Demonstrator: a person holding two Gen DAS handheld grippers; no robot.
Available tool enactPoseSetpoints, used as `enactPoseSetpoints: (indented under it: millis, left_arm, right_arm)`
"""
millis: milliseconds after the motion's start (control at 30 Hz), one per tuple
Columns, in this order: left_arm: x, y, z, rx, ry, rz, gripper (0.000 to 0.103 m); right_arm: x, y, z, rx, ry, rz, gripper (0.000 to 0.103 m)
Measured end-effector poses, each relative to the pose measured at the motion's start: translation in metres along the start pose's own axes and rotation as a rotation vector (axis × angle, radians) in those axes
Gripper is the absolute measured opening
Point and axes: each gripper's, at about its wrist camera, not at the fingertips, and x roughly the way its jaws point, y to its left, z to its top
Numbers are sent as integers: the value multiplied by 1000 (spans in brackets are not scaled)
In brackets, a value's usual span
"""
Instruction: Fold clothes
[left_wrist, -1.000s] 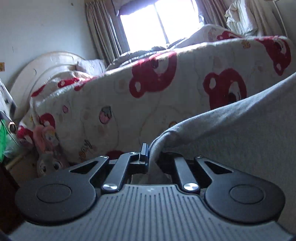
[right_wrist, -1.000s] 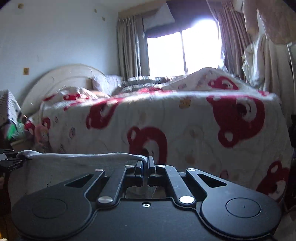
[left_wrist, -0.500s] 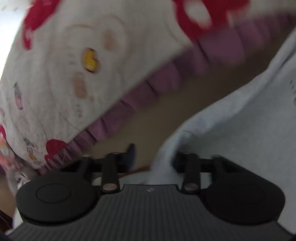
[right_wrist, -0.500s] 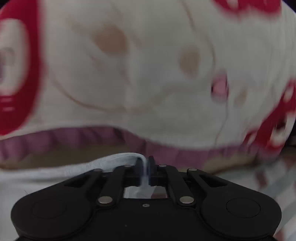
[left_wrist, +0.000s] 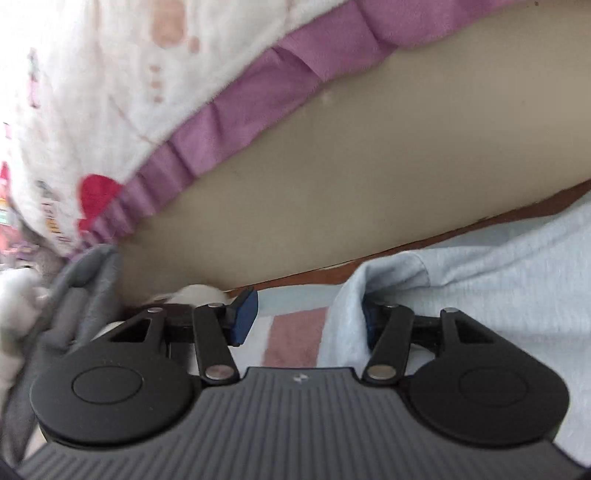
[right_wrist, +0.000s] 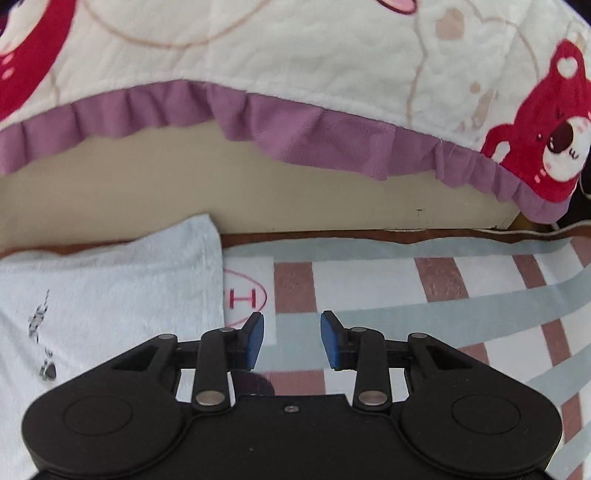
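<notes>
The right gripper (right_wrist: 291, 339) is opening with nothing between its blue pads, the left gripper (left_wrist: 306, 317) stands apart, cloth lapping its right pad, and the pale garment (right_wrist: 107, 295) lies on the striped mat (right_wrist: 480, 295) below the quilt (right_wrist: 295, 55).

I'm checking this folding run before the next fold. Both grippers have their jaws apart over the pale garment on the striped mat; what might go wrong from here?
1. The pale garment drapes over the left gripper's right finger, so pulling away may drag it.
2. The right gripper, jaws opening and empty, sits beside the garment edge; closing here would likely pinch only the striped mat.
</notes>
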Motion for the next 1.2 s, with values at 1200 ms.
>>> enactPoseSetpoints:
  millis: [1200]
  left_arm:
    - [-258, -47, -191, -65, 182, -486, 62]
  right_arm:
    - [-78, 145, -161, -324, 48, 246, 46]
